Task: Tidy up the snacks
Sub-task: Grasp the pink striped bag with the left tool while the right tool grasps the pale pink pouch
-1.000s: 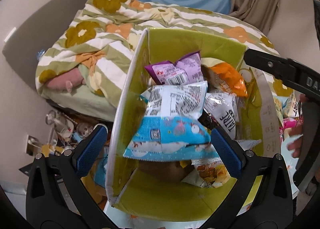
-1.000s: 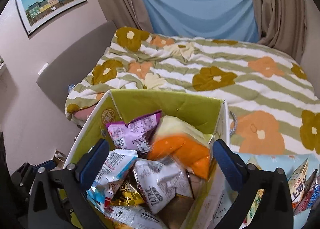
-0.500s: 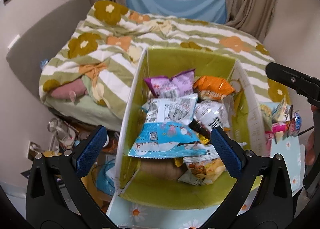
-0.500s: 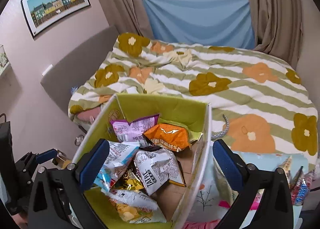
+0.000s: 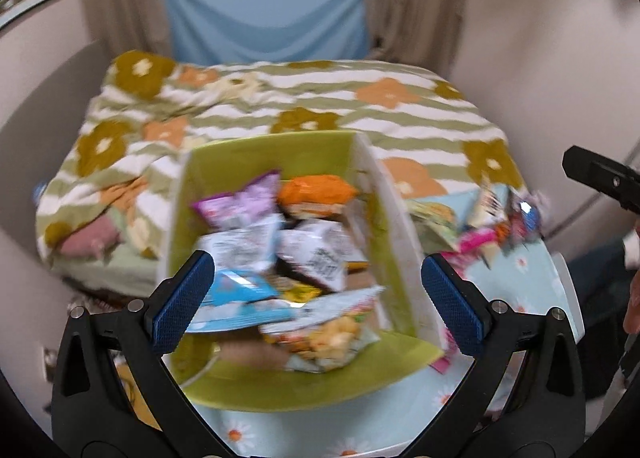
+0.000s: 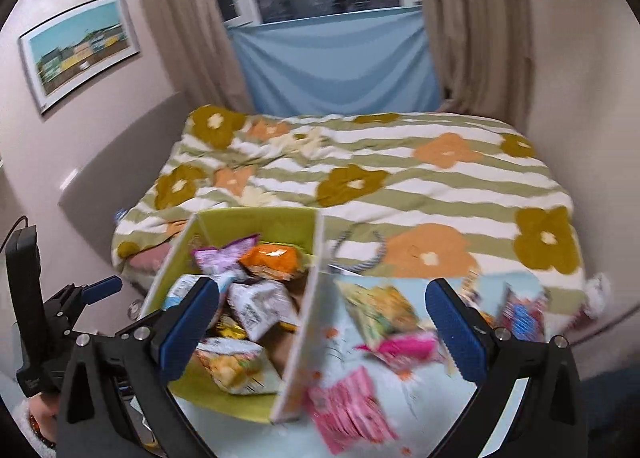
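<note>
A green-lined open box (image 5: 224,390) (image 6: 298,342) holds several snack bags: a purple one (image 5: 240,204) (image 6: 222,256), an orange one (image 5: 316,192) (image 6: 270,258), a white one (image 5: 320,254) (image 6: 256,306) and a blue-white one (image 5: 240,298). Loose snacks lie to the box's right on a light blue floral cloth (image 6: 420,410): a pink pack (image 6: 348,408), a yellow-green bag (image 6: 380,310). My left gripper (image 5: 316,302) stands open above the box's near end, nothing between its fingers. My right gripper (image 6: 322,334) is open too, over the box's right wall.
A bed with a striped flower quilt (image 6: 360,178) lies behind the box. More wrapped snacks (image 5: 504,222) sit at the table's far right. The other tool (image 5: 600,178) shows at the right edge, and a framed picture (image 6: 76,46) hangs on the left wall.
Both grippers have pulled back and up from the box, so it looks smaller and the window shows. The right view has swung right toward the loose snacks. The orange bag now lies in the box.
</note>
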Demonstrator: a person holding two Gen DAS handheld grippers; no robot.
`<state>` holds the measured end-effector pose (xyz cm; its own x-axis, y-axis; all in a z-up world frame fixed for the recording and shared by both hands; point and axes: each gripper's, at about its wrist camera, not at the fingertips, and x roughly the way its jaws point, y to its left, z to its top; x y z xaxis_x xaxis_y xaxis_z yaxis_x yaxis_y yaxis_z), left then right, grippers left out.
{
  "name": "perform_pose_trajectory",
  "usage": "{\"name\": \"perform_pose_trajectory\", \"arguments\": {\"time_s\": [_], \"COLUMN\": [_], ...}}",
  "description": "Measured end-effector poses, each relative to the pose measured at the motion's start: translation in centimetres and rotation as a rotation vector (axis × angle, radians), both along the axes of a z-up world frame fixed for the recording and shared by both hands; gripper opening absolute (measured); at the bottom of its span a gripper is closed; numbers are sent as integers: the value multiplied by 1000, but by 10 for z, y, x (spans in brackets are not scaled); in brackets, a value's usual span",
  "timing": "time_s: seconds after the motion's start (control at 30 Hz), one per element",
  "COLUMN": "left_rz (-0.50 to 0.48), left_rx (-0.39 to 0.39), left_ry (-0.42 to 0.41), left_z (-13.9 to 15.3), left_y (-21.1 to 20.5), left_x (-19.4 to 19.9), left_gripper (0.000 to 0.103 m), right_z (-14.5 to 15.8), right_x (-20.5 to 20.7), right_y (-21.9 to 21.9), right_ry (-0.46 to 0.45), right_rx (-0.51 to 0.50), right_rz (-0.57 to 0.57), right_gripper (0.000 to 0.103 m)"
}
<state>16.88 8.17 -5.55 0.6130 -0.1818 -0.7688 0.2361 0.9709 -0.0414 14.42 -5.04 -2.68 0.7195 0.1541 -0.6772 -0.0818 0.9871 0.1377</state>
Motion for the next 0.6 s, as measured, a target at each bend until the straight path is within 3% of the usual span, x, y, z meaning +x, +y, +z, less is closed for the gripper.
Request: {"name": "perform_pose_trajectory", "arguments": {"time_s": [0.23,0.6], "left_rz": [-190,-435], "left_rx": [45,323], "left_ry": [18,88], "left_z": [-19,-86], "left_y": [-72,-176], "left_x": [-21,-65], "left_gripper": [103,103], "right_z": [-15,-71], "right_x": [-42,-92], "right_y": [-52,-127], "right_ry": [39,162], "right_rx": [-14,14], "right_rz": [-129,-223], "right_gripper": [103,103]}}
